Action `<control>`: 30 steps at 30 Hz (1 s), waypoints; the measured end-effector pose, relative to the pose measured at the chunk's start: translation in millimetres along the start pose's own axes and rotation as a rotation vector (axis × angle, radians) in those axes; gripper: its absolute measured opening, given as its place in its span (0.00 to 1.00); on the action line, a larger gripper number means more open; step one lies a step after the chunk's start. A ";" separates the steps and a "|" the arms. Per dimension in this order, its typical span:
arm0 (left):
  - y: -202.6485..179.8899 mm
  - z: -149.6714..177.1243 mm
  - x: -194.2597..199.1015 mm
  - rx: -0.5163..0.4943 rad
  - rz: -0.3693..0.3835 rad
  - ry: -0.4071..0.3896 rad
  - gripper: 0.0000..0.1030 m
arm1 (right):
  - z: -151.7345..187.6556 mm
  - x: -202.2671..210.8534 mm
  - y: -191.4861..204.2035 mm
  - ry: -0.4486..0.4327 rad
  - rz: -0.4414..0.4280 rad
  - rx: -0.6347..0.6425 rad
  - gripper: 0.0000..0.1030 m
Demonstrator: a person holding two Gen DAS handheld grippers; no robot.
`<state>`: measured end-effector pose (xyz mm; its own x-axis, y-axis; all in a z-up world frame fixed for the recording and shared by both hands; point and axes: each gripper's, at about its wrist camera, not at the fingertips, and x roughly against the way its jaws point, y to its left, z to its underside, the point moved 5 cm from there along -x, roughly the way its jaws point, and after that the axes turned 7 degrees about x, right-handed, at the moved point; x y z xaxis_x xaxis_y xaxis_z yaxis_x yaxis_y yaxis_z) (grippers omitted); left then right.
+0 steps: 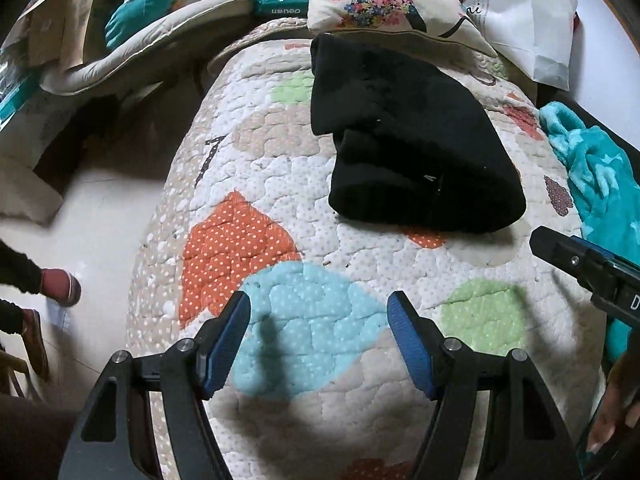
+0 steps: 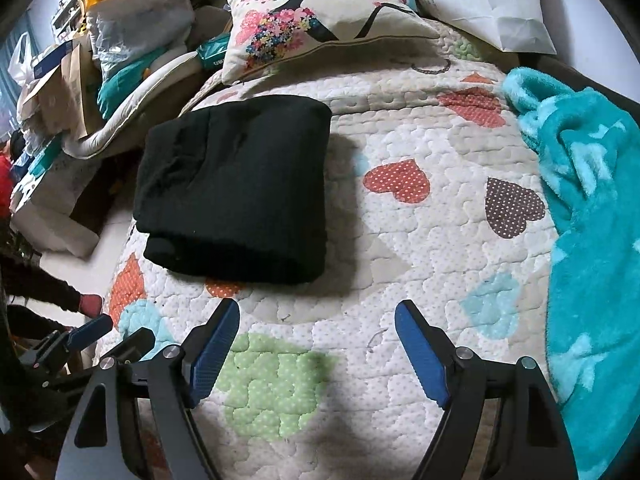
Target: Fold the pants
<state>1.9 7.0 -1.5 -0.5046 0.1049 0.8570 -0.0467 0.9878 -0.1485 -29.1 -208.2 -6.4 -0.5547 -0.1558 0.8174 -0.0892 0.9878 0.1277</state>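
The black pants lie folded into a thick rectangular bundle on the heart-patterned quilt. They also show in the right wrist view, left of centre. My left gripper is open and empty, held above the quilt in front of the bundle, apart from it. My right gripper is open and empty, just in front of the bundle's near edge. The right gripper's body shows at the right edge of the left wrist view. The left gripper shows at lower left of the right wrist view.
A teal fleece blanket lies along the quilt's right side. A floral pillow and a white paper bag sit at the far end. Bags and boxes crowd the far left. The floor and a person's feet are at left.
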 end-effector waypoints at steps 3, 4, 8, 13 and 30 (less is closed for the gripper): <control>1.0 -1.0 -1.6 0.008 -0.001 0.004 0.68 | -1.2 -1.3 -1.6 -0.002 -0.007 -0.014 0.83; 1.2 -1.5 -2.2 0.009 -0.003 0.005 0.68 | -1.7 -1.9 -2.5 -0.003 -0.011 -0.021 0.83; 1.5 -1.9 -3.8 0.011 -0.002 0.008 0.68 | -2.5 -5.3 -3.7 0.000 -0.023 -0.034 0.83; 0.9 -1.8 -4.5 0.008 -0.001 0.005 0.68 | -2.4 -8.6 0.4 0.007 -0.025 -0.021 0.83; 3.9 -3.5 -6.2 0.027 0.017 0.017 0.68 | -0.1 -12.6 3.3 0.015 -0.020 -0.012 0.84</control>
<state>7.8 10.6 -5.7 -0.4904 0.1240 0.8626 -0.0615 0.9824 -0.1762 -22.3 -203.0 -16.2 -0.5403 -0.1750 0.8230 -0.0900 0.9845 0.1503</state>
